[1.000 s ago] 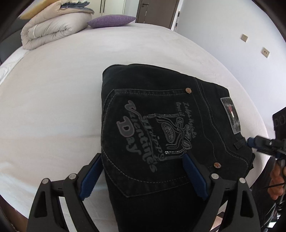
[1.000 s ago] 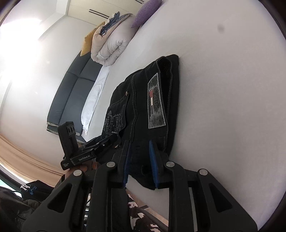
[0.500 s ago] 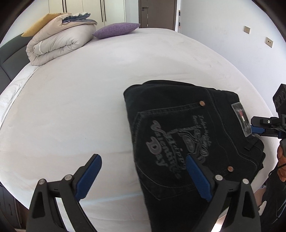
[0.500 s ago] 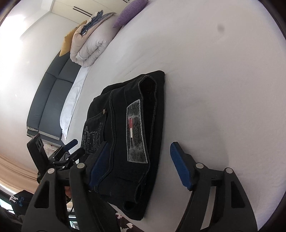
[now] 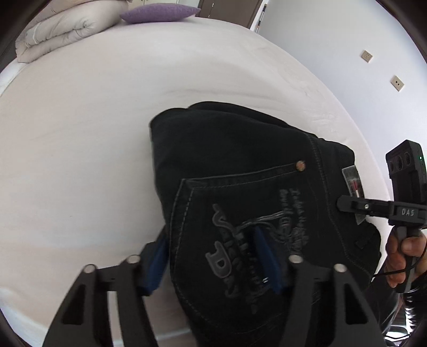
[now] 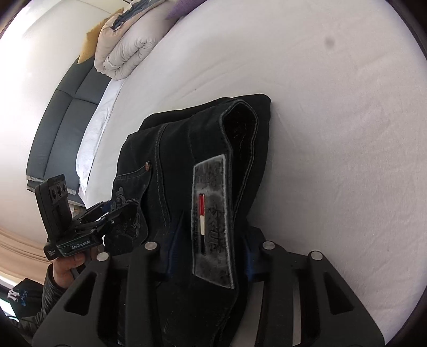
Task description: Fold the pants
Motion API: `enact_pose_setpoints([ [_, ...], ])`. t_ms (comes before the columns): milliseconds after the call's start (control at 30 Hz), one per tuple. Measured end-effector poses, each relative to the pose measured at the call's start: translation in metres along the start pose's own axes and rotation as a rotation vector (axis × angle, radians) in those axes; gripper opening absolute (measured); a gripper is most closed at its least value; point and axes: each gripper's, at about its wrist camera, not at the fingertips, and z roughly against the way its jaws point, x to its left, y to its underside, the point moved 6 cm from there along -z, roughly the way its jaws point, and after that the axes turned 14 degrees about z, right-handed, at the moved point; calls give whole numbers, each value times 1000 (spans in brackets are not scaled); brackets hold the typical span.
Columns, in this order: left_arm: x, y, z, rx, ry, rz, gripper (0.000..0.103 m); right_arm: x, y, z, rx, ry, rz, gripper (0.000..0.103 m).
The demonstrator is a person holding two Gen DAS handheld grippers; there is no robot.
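pants: black jeans (image 5: pixel 240 170), already folded into a thick bundle, sitting on the white bed (image 5: pixel 80 133) near its close edge, back pocket with the grey print facing up

left claw (image 5: pixel 213 259): jaws closing, left pad off the bundle's left edge over the sheet, right pad on top of the pocket print, so that edge sits between them; can't say the pads are pressing yet

right claw (image 6: pixel 210 256): jaws closing too, straddling the waistband end right where the grey label patch (image 6: pixel 213 213) is; denim fills the gap, pads look about touching but I wouldn't call it a firm grip

key relation: bundle runs away from both claws toward the far side of the bed, the waistband end lies toward the right claw, the pocket side toward the left

who's nearer: pretty even tbh, each claw has its own near corner

next move (guess): pinch both corners together, then lift or tidy the bundle

background: rolled duvet (image 5: pixel 66 29) and purple pillow (image 5: pixel 160 13) well apart, far end of the bed
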Motion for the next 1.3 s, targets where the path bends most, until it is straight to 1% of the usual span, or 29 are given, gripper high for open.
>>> enact_pose_setpoints([
  [67,-6,-3,-1,8,-10,-14,52,3,-1,0,-1,24,22,29],
  [100,-8,-4,-1,9,-13,-17,45,7,-2,1,-7,40,38,25],
  [133,-10,-5,0,6,-12,-18,42,10,-3,3,-12,54,54,21],
  [200,-11,-7,3,-10,-6,-13,27,19,-5,6,-27,90,97,18],
  [300,-14,-10,9,-35,0,-13,19,34,-8,16,-62,119,145,16],
  [467,-23,-27,29,-89,14,-31,18,55,-19,40,-121,105,189,15],
  [567,-30,-52,45,-142,22,-53,18,56,-35,52,-162,95,193,15],
  [633,-37,-72,46,-158,17,-76,18,55,-51,58,-182,91,195,15],
  [700,-42,-92,39,-162,26,-86,18,46,-72,61,-189,91,187,15],
  [800,-47,-120,19,-148,62,-60,18,26,-94,64,-211,91,150,15],
  [900,-58,-138,6,-150,50,-101,18,-4,-112,66,-218,98,120,15],
  [967,-61,-140,-10,-132,48,-104,18,-27,-117,61,-201,95,91,15],
  [1033,-60,-139,-30,-111,40,-90,21,-53,-118,52,-180,80,57,15],
  [1067,-57,-138,-36,-105,39,-79,25,-63,-115,46,-163,73,46,16],
  [1100,-54,-136,-41,-103,37,-70,32,-69,-109,41,-155,66,36,19],
  [1133,-51,-135,-45,-106,27,-65,37,-78,-104,38,-154,55,21,22],
  [1167,-47,-133,-48,-110,12,-61,47,-84,-100,36,-160,44,5,25],
  [1200,-44,-131,-51,-111,7,-54,55,-89,-96,34,-171,25,-13,26],
  [1233,-40,-131,-51,-119,7,-41,58,-90,-93,35,-185,3,-23,27],
  [1300,-32,-131,-48,-136,8,-10,73,-92,-91,38,-206,-16,-37,29],
])
